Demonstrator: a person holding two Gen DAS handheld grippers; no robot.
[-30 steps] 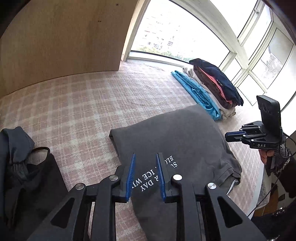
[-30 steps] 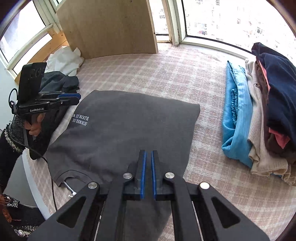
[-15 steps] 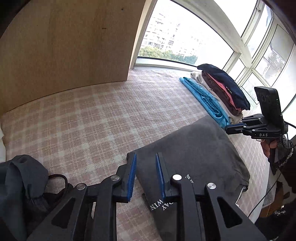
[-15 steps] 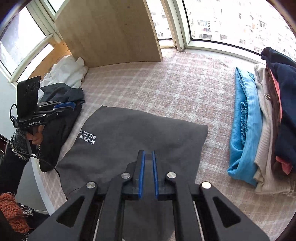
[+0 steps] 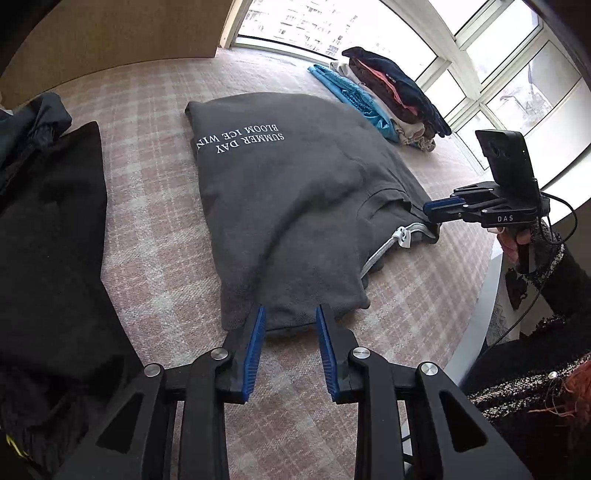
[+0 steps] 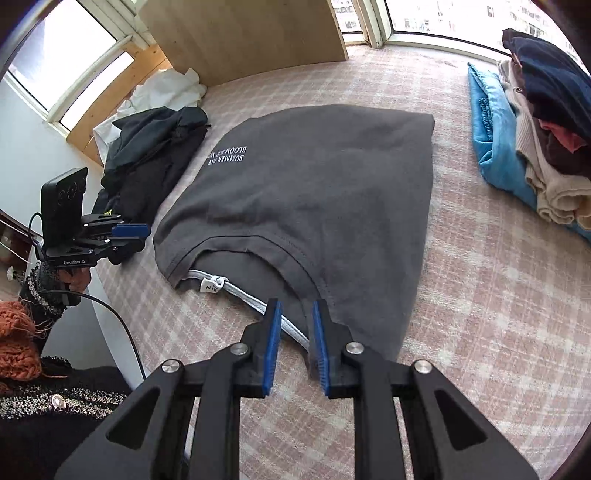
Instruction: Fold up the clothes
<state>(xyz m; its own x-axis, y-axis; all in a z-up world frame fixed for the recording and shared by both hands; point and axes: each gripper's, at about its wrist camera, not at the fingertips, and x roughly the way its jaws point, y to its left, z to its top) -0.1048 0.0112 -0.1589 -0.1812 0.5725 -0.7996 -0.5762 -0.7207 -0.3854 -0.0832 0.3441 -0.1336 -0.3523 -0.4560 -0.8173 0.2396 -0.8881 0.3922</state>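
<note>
A dark grey T-shirt (image 5: 295, 192) with white lettering lies folded on the pink plaid cover (image 5: 155, 236). Its collar and white tag (image 6: 210, 286) face the near edge. My left gripper (image 5: 289, 309) sits at the shirt's near hem. Its jaws are opening, the cloth lies at the tips and the blue pads do not press on it. My right gripper (image 6: 297, 304) is at the collar corner, its jaws also opening, with cloth lying loose between the tips. Each gripper shows in the other's view: the right gripper (image 5: 434, 214) and the left gripper (image 6: 135, 230).
A stack of folded clothes (image 6: 535, 122) on a blue garment (image 5: 354, 96) stands to the right. A heap of dark clothes (image 5: 48, 221) and a white garment (image 6: 166, 88) lie to the left. A wooden board (image 6: 240, 33) and windows close the back. The cover's edge runs near the person's sleeve (image 5: 546, 258).
Both grippers have drawn back from over the shirt to its near edge. The right jaws, shut before, now stand apart, and the left jaws are a little wider.
</note>
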